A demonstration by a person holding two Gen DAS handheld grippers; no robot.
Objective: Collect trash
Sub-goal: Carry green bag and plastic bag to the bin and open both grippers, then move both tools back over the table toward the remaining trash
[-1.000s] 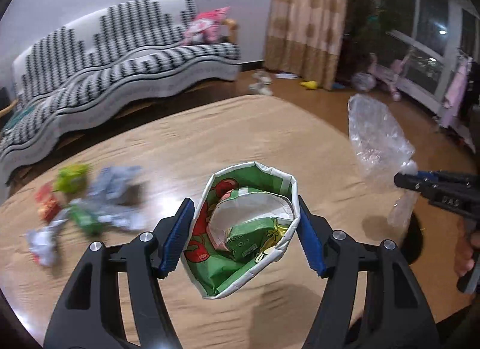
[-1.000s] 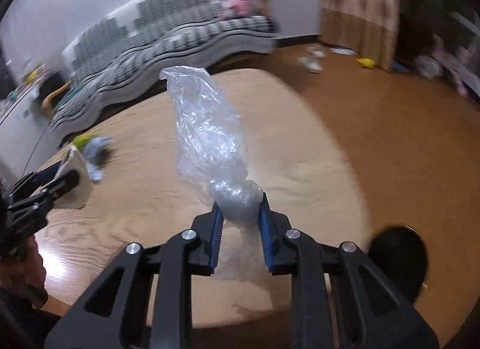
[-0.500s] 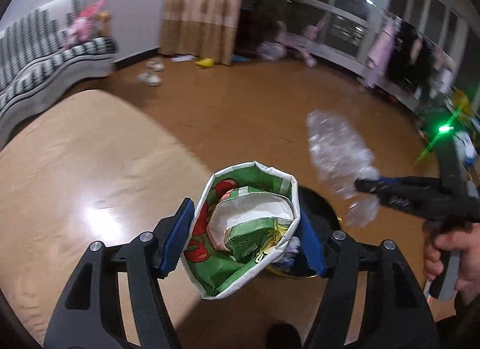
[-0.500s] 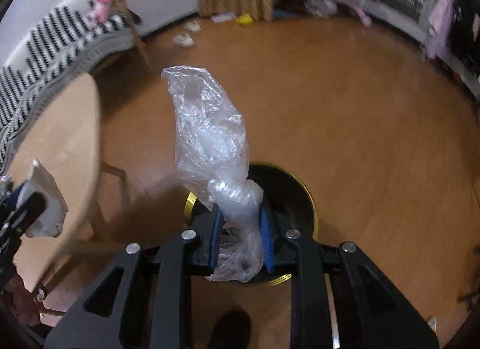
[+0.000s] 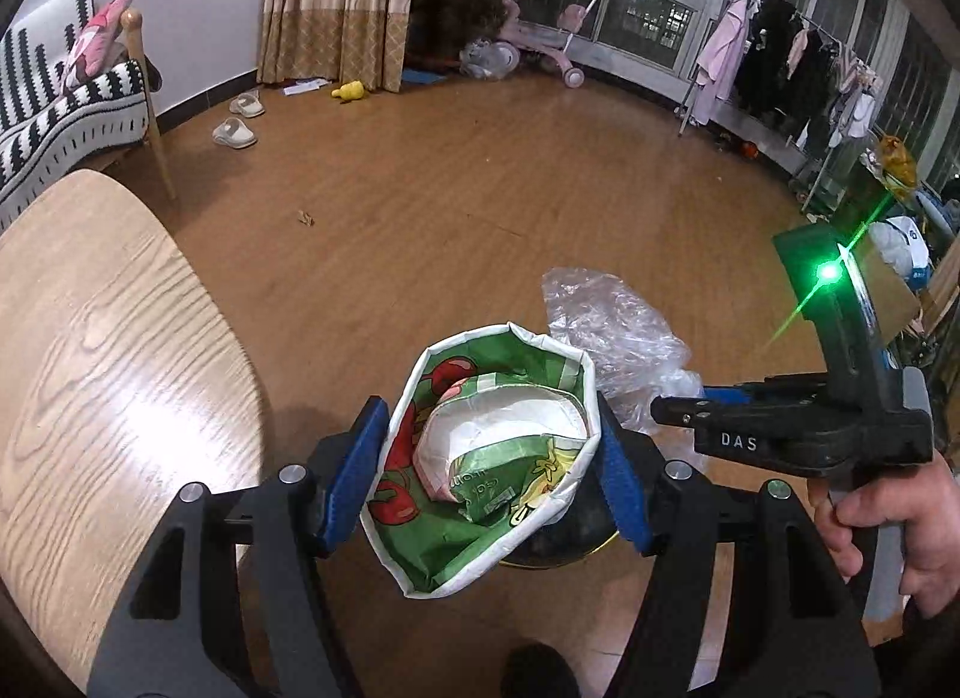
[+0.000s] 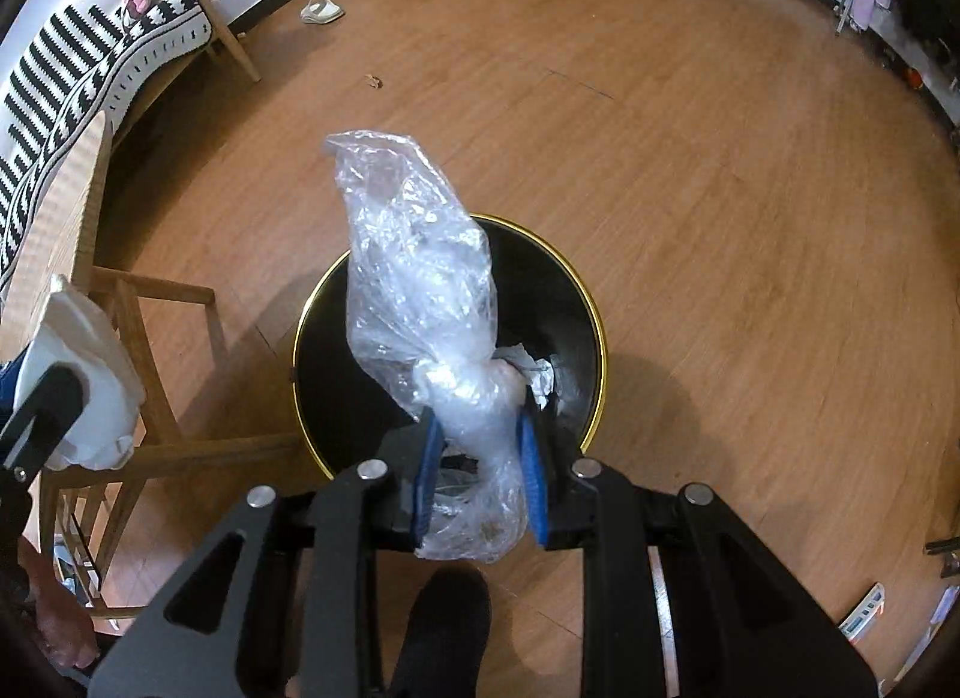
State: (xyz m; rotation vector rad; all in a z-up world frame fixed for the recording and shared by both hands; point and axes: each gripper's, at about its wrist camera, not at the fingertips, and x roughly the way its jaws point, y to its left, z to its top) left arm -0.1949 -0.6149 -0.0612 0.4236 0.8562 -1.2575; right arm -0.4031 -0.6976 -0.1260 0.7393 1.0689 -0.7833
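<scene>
Right wrist view has the right tongs (image 6: pixel 479 479) low in the frame, their blue pads clamped on the knotted neck of a clear plastic bag (image 6: pixel 420 290), whose puffed body rises across the black, gold-rimmed trash bin (image 6: pixel 591 302) at the centre of the picture. Some crumpled paper already lies inside the bin. At the far left edge the left tongs show only partly, carrying a white-backed wrapper.

Left wrist view shows the left tongs (image 5: pixel 489 449) at lower centre, gripping a green snack bag (image 5: pixel 456 536) by its two sides, mouth held open, with a smaller wrapper tucked inside. The bin is mostly hidden behind this bag. A wooden desk (image 5: pixel 90 374) fills the lower left, and the person's hand (image 5: pixel 894 524) on the other tool sits at lower right.

Judging from this, the step in hand is the drop: both loads are over or just beside the bin. Next, each load should be centred above the opening, then the pads released so the light bags fall inside rather than drift onto the floor.
</scene>
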